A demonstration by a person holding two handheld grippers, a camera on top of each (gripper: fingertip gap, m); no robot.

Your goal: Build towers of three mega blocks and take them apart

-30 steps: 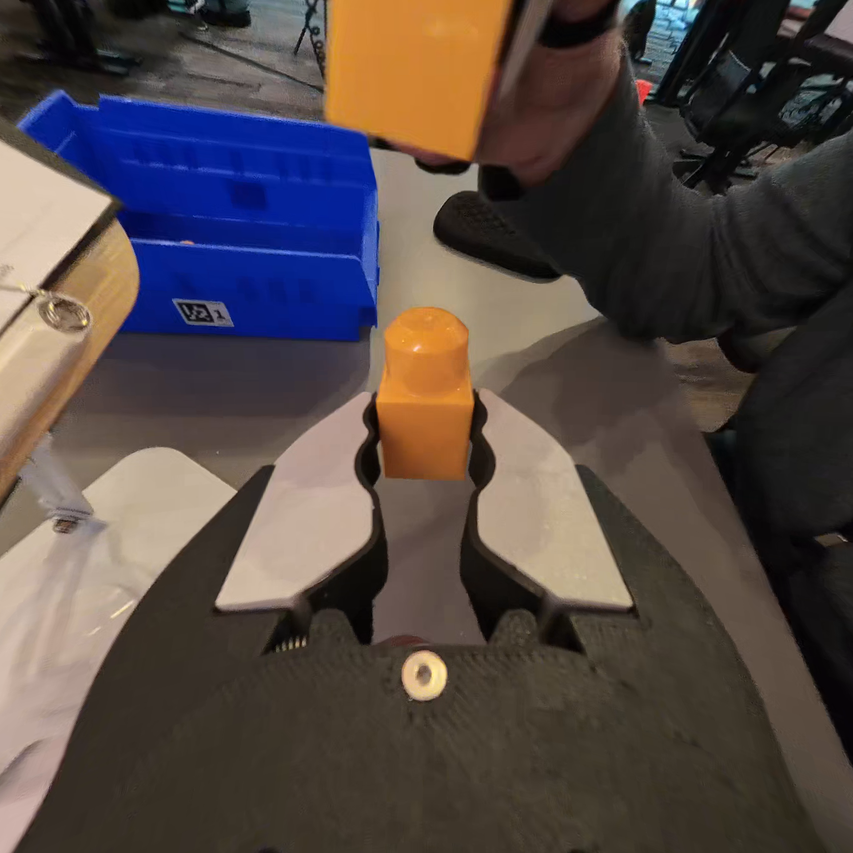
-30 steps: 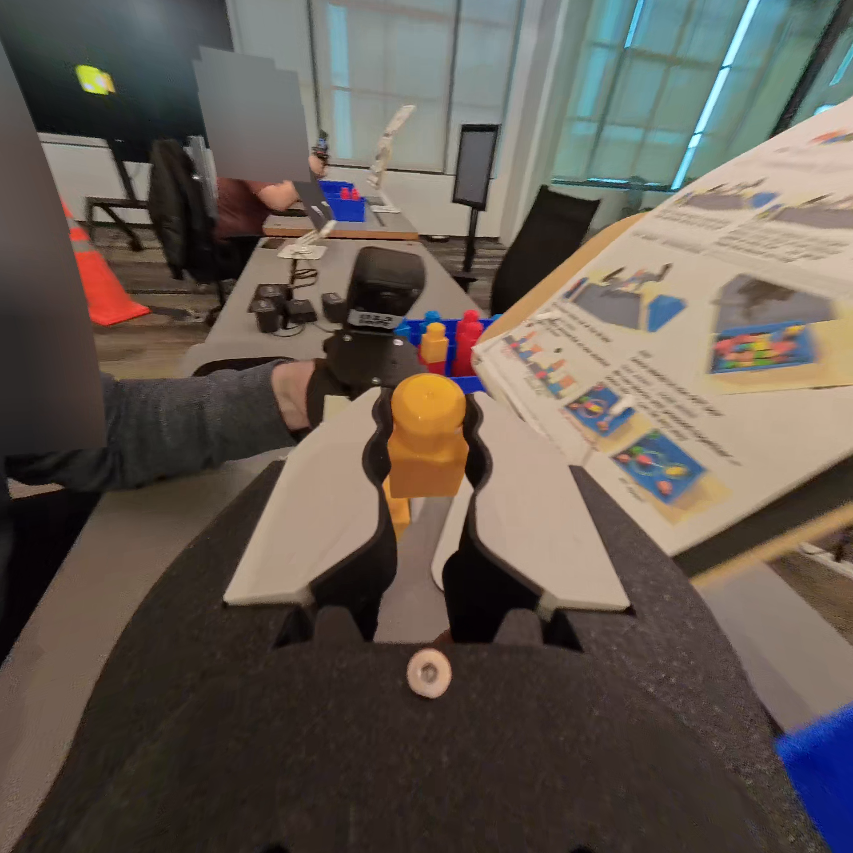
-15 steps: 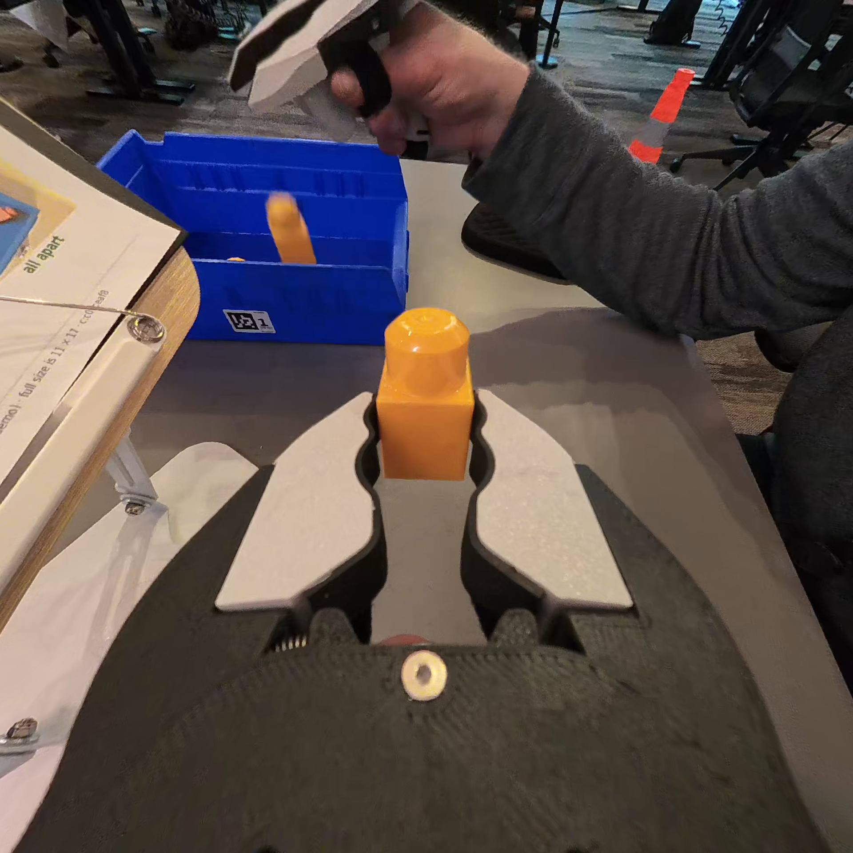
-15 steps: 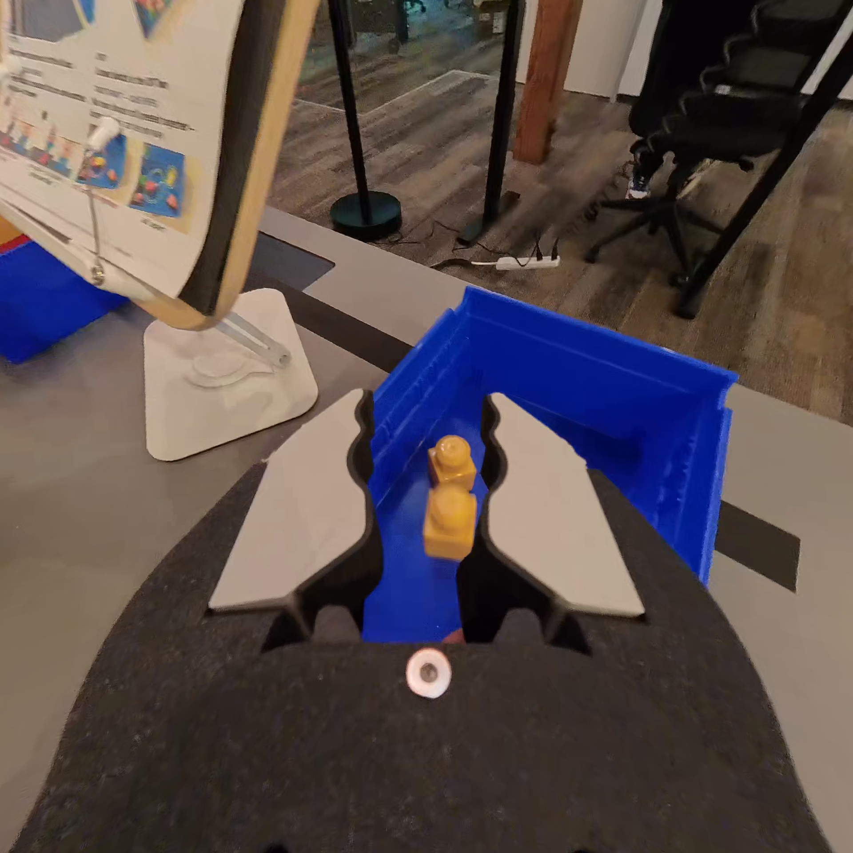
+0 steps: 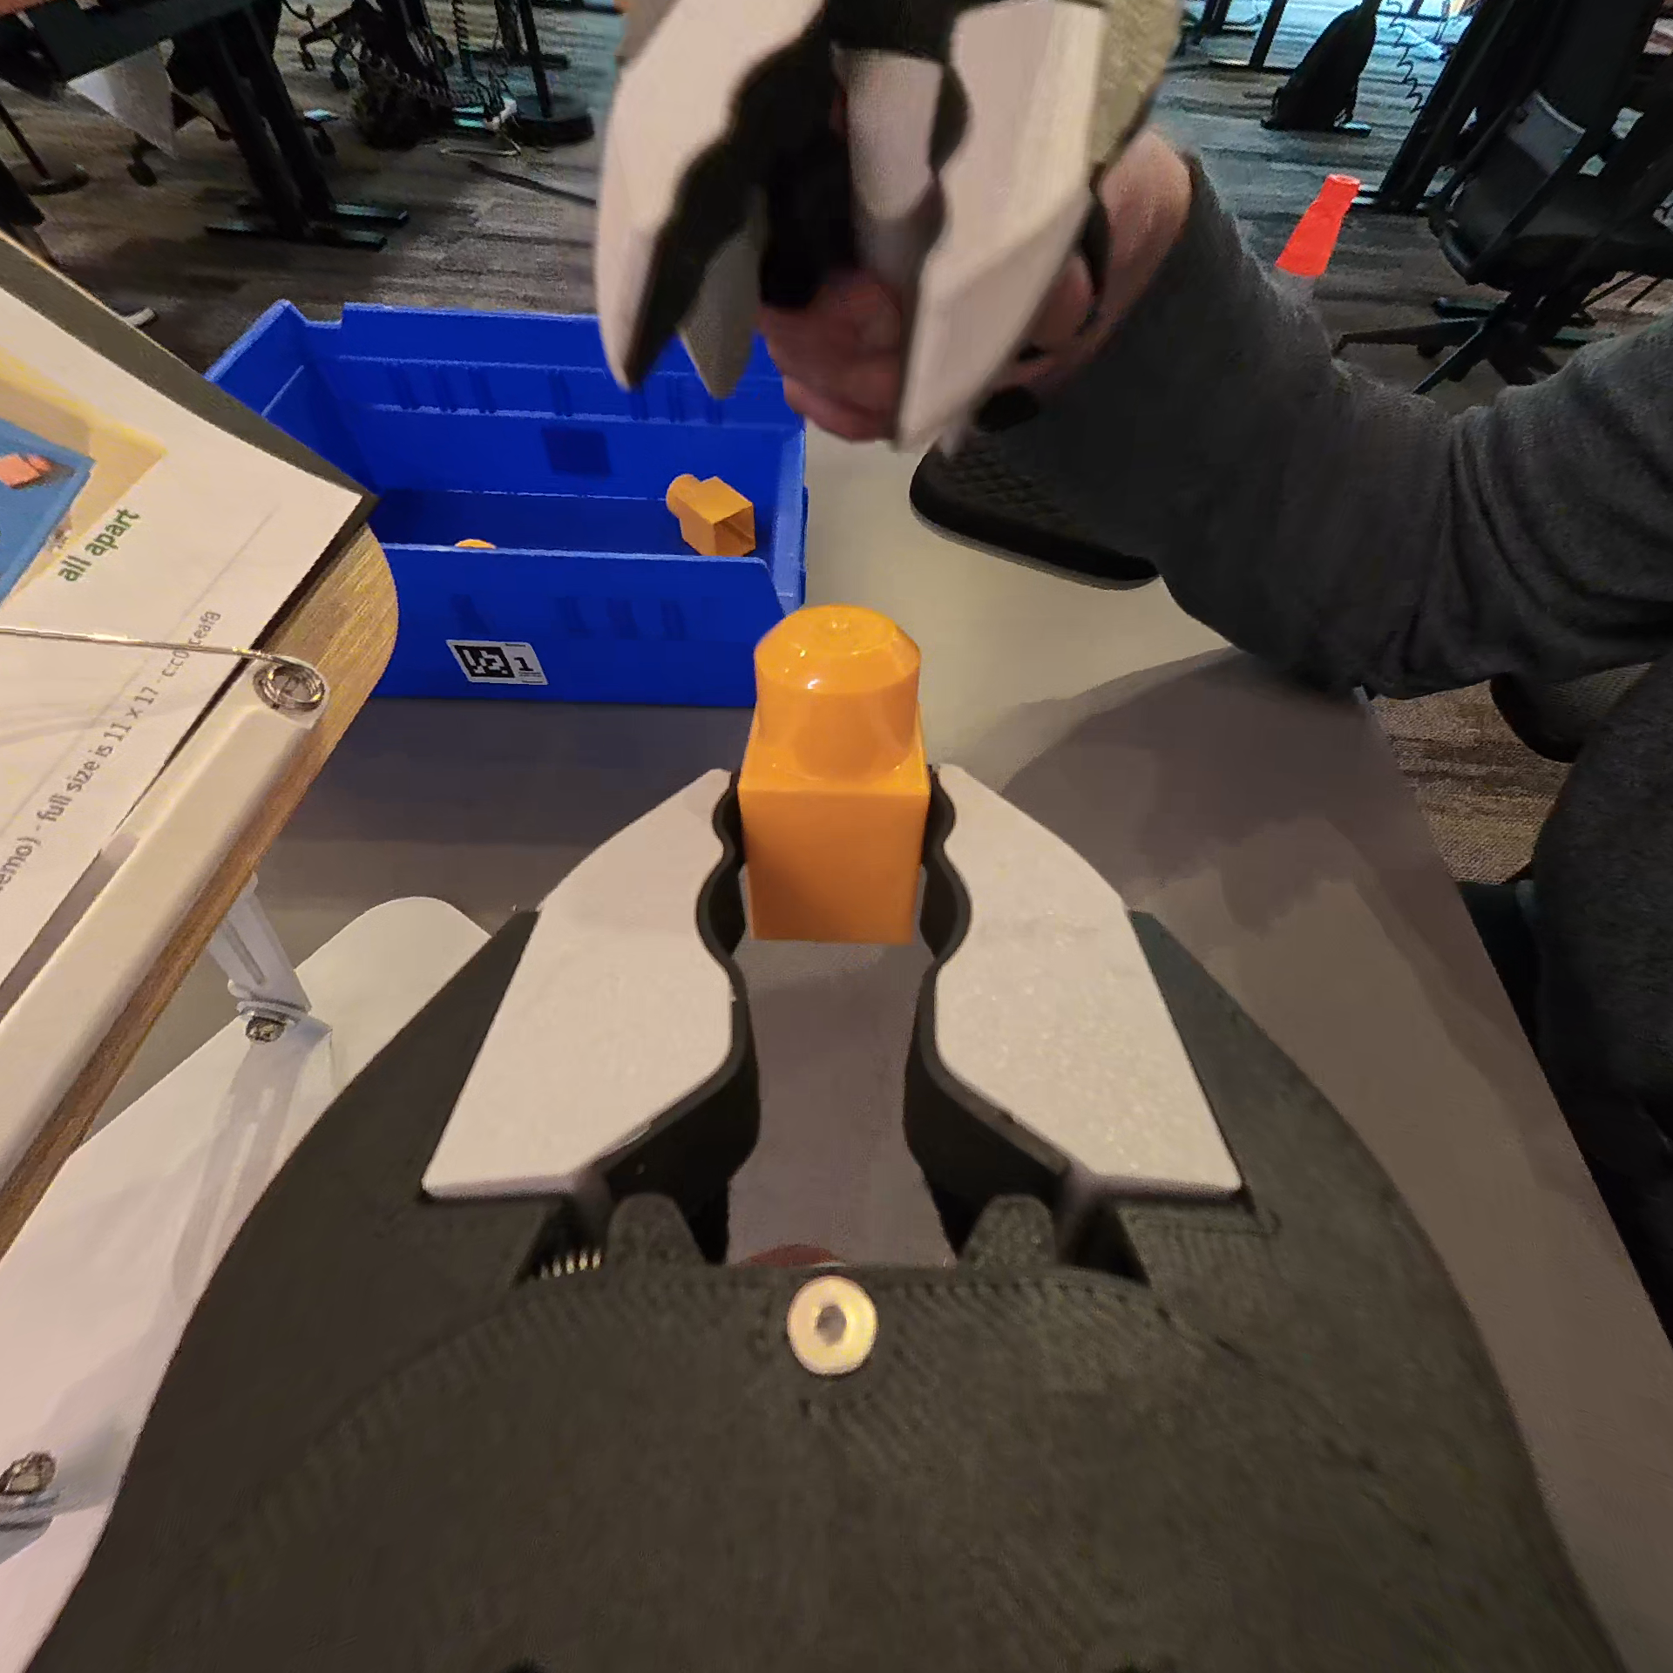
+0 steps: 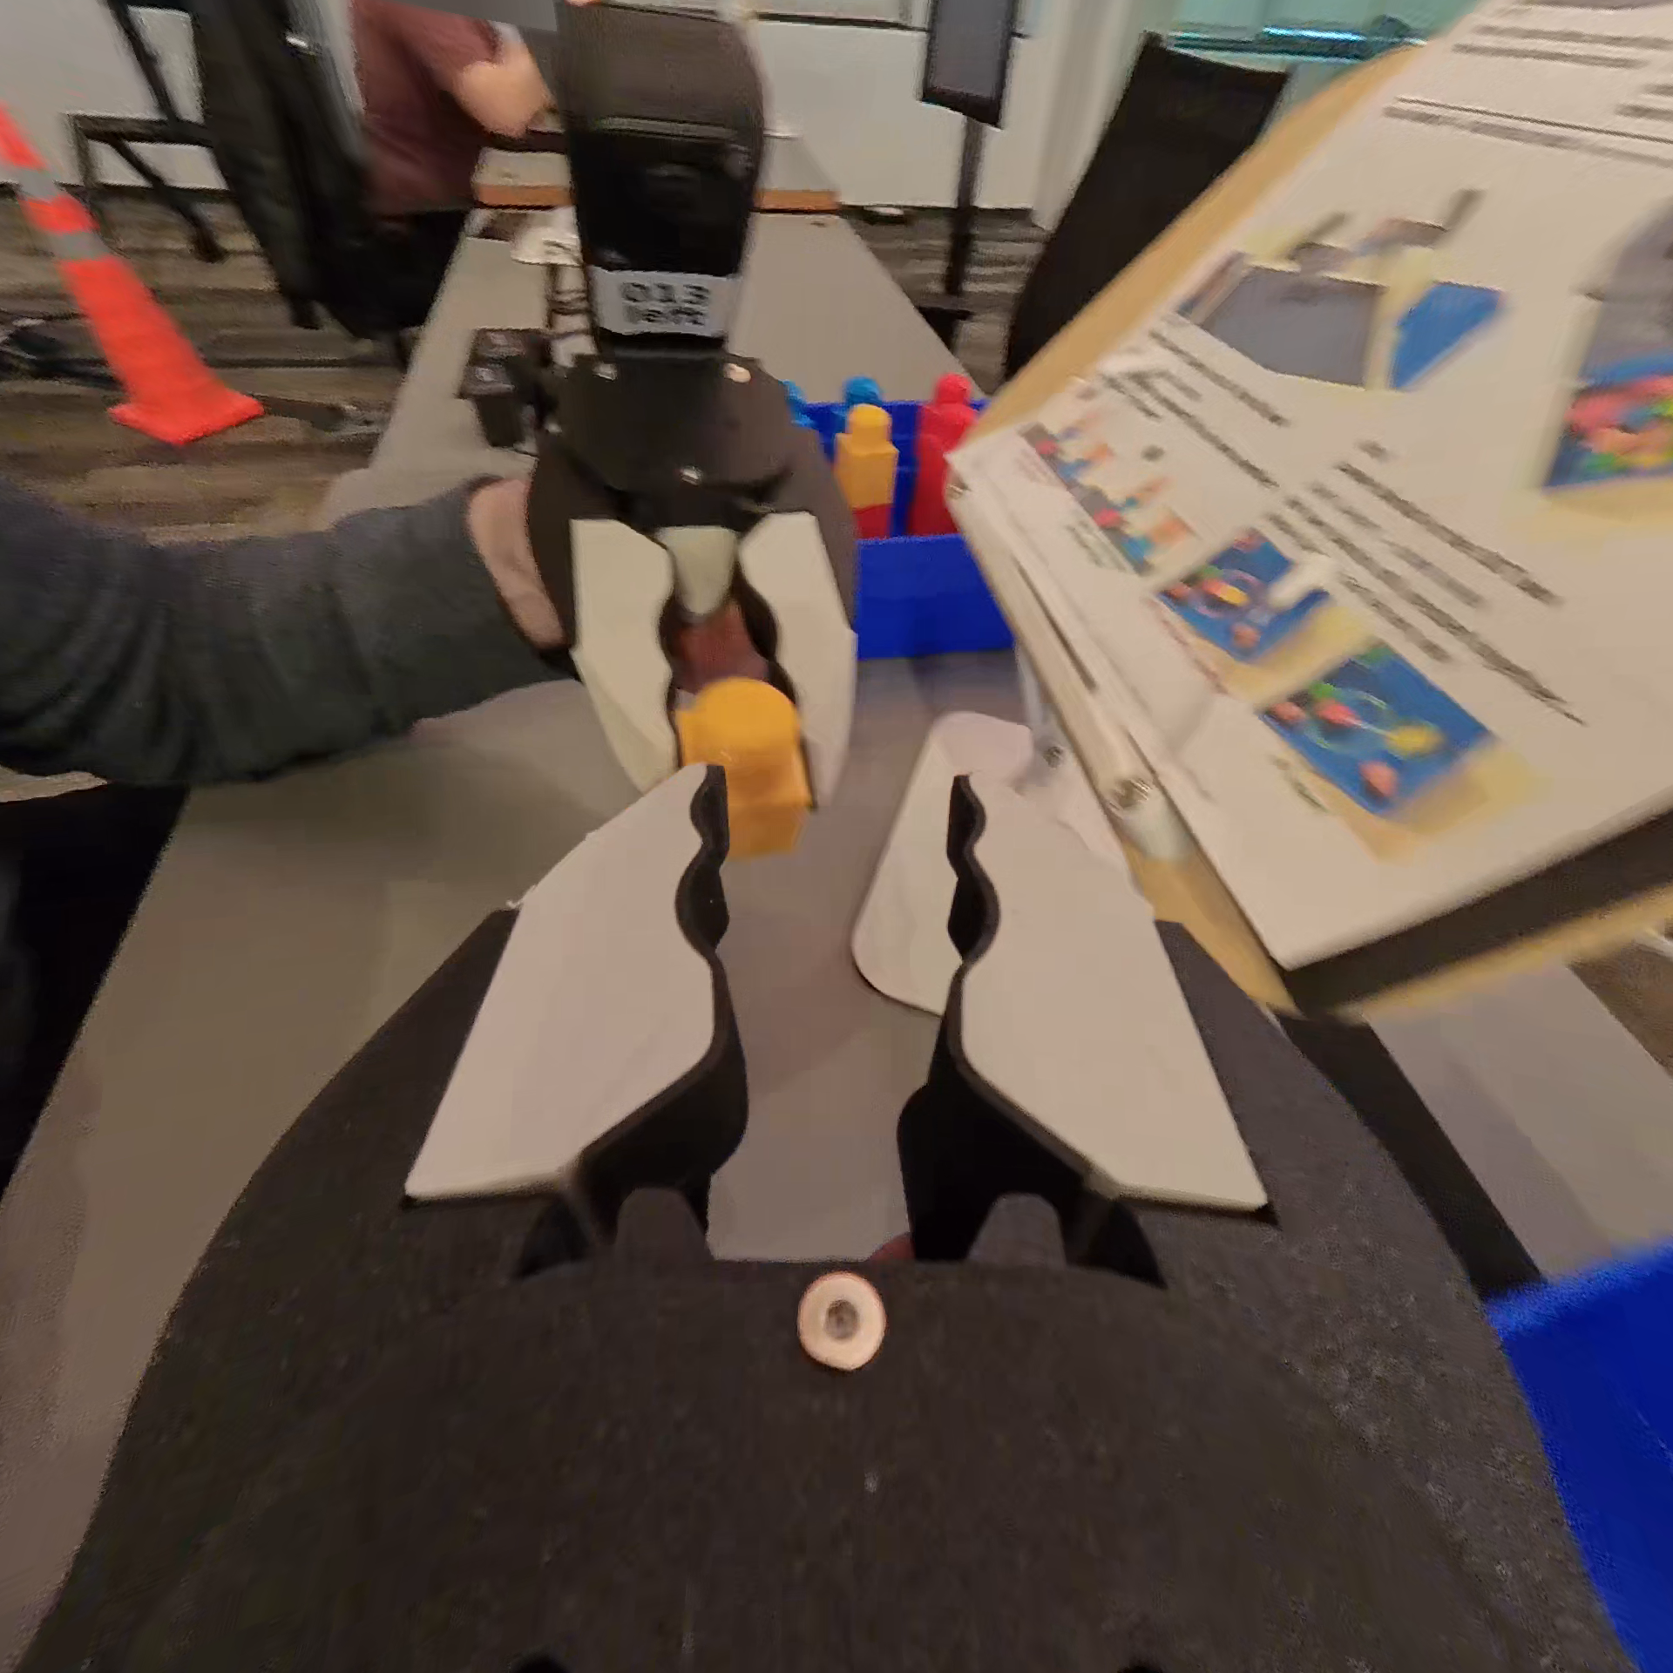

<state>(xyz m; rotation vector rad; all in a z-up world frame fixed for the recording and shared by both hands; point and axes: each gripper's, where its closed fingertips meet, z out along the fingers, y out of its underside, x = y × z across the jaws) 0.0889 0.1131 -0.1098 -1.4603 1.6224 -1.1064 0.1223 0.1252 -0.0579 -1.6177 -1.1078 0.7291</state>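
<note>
three orange blocks, two blue bins

The orange block once gripped in the right tongs has been let go: it is now seen lying on its side inside the blue bin, as the dropped block, where half a second ago it was caught blurred in mid-fall. The right tongs, now parted and empty, have been swung away from above the bin and brought back to face the left tongs, close in front of them.
</note>
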